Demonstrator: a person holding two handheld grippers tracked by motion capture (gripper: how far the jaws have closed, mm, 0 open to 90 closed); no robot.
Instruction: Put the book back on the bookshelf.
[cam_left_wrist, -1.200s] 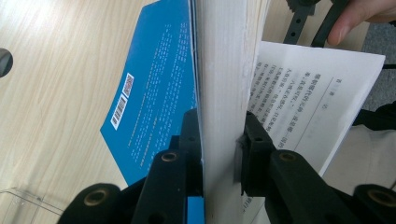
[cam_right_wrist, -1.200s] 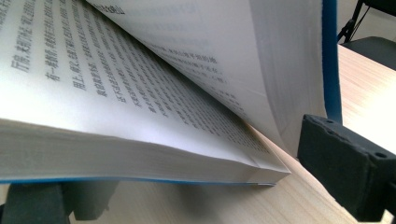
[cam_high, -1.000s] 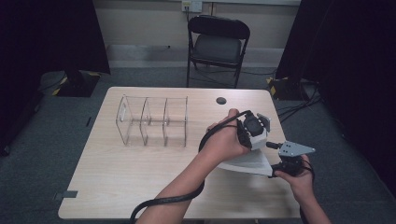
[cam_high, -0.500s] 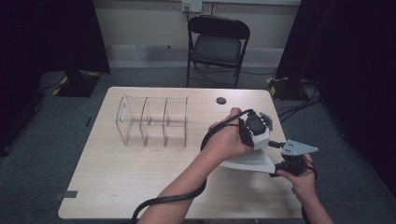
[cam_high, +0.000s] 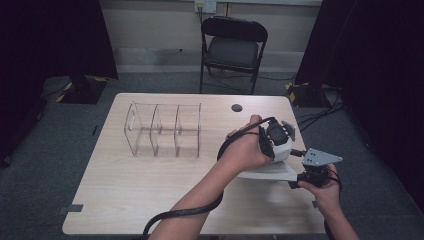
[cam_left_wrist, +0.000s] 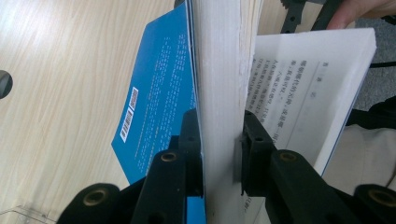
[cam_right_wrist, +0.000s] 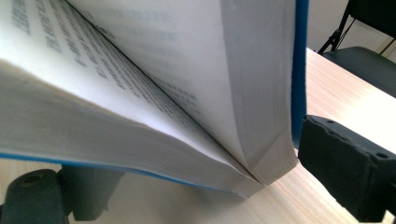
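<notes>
On the left of the worktop (cam_high: 115, 190), a clear three-bay rack (cam_high: 162, 131), standing empty and well apart from the work. Right of centre, the left tool (cam_high: 274, 145), reaching across and clamped shut on a thick block of pages of the blue-covered book (cam_high: 267, 172), holding that block up off the lower half, which lies near the worktop's right edge. To one side of the block, the blue cover (cam_left_wrist: 159, 107) with its barcode, splayed away from the pages; to the other, a printed page (cam_left_wrist: 308, 88) lying open. Farthest right, the right tool (cam_high: 296, 180), set at the book's spine end with a jaw on either side of it; impossible to tell whether pressing or merely bracketing. Next to nothing changed over the past second: same grip, same lifted block, only a slight shift of the right hand. Suggests a pause mid-opening, with the book parted but not yet laid flat, closed or carried toward the rack.
</notes>
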